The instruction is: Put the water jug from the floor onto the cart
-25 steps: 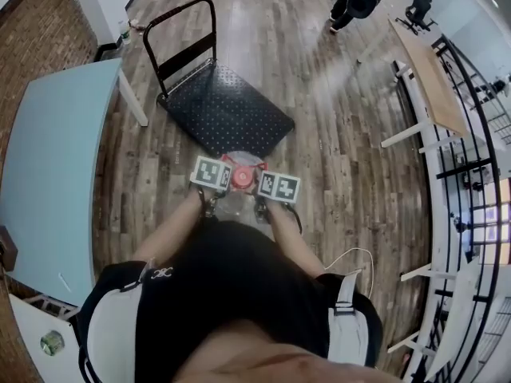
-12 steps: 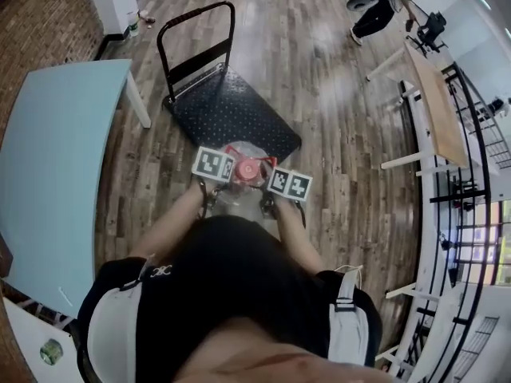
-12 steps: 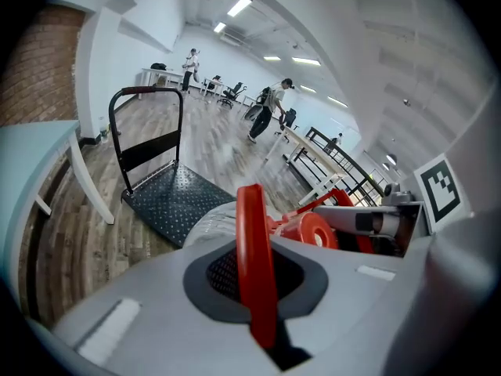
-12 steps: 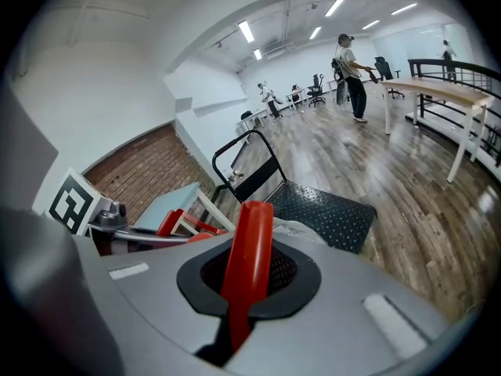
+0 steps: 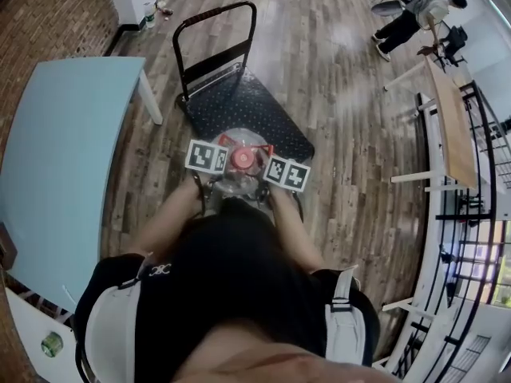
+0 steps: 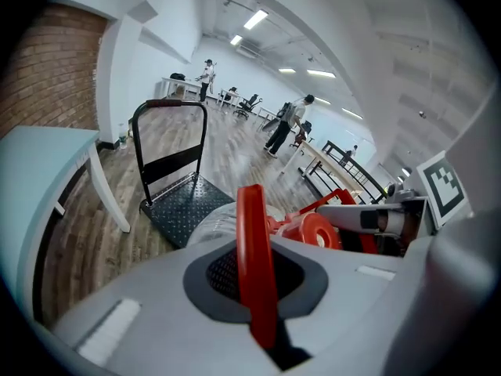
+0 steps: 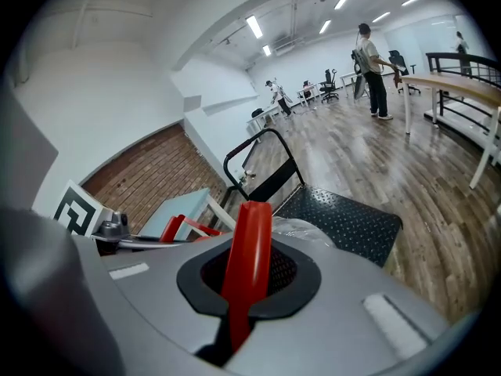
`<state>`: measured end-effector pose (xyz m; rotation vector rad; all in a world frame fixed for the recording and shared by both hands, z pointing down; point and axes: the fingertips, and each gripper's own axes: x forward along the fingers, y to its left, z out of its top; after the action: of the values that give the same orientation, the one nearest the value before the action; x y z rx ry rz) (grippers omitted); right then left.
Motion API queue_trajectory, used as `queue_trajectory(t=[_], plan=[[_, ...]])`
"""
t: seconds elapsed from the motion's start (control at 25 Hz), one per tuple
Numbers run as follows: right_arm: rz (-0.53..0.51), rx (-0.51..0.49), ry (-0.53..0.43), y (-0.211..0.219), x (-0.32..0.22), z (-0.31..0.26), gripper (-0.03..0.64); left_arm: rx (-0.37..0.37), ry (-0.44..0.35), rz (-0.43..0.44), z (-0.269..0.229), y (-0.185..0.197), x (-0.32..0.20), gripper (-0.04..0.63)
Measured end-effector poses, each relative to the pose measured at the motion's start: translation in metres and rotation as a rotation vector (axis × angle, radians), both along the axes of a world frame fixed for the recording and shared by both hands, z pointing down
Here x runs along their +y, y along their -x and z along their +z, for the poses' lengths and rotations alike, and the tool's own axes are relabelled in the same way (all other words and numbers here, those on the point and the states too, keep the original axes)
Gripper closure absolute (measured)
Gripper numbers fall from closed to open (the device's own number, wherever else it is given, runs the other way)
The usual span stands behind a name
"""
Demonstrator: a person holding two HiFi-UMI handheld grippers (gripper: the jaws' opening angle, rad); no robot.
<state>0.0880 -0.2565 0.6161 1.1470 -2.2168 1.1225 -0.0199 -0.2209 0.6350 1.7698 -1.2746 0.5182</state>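
Note:
The water jug (image 5: 239, 183), clear with a red cap (image 5: 242, 159) and red carrying handles, hangs off the floor between my two grippers at the near edge of the cart. My left gripper (image 5: 219, 164) is shut on a red handle strap (image 6: 254, 272). My right gripper (image 5: 267, 171) is shut on the other red strap (image 7: 244, 265). The cart (image 5: 254, 112) is a black studded platform with an upright black push bar (image 5: 215, 24) at its far end. It lies just ahead of the jug (image 6: 223, 219) in the left gripper view and ahead in the right gripper view too, as the cart (image 7: 344, 222).
A light blue table (image 5: 56, 158) stands close on the left. A wooden table with white legs (image 5: 449, 122) and a black railing (image 5: 479, 214) run along the right. A person (image 5: 411, 18) stands far back. Wood floor surrounds the cart.
Both grippers have carried the jug forward across the floor; it now hangs at the cart's near edge, where before it was short of it.

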Motion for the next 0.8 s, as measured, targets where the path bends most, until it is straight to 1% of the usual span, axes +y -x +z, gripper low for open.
queue_trajectory(t=[0.36,0.48,0.64,0.8], plan=[[-0.118,0.018,0.033,0.037,-0.06,0.018,0.603,-0.033,0.042,-0.069,0.014,0.03,-0.053,0.589],[-0.156,0.027,0.047,0.05,-0.075,0.025,0.603,-0.057,0.063,-0.082,0.02,0.04,-0.064,0.589],[-0.191,0.008,0.069,0.061,-0.099,0.035,0.603,-0.09,0.102,-0.106,0.029,0.05,-0.081,0.586],[-0.227,-0.001,0.061,0.072,-0.122,0.038,0.603,-0.124,0.122,-0.122,0.031,0.06,-0.104,0.586]])
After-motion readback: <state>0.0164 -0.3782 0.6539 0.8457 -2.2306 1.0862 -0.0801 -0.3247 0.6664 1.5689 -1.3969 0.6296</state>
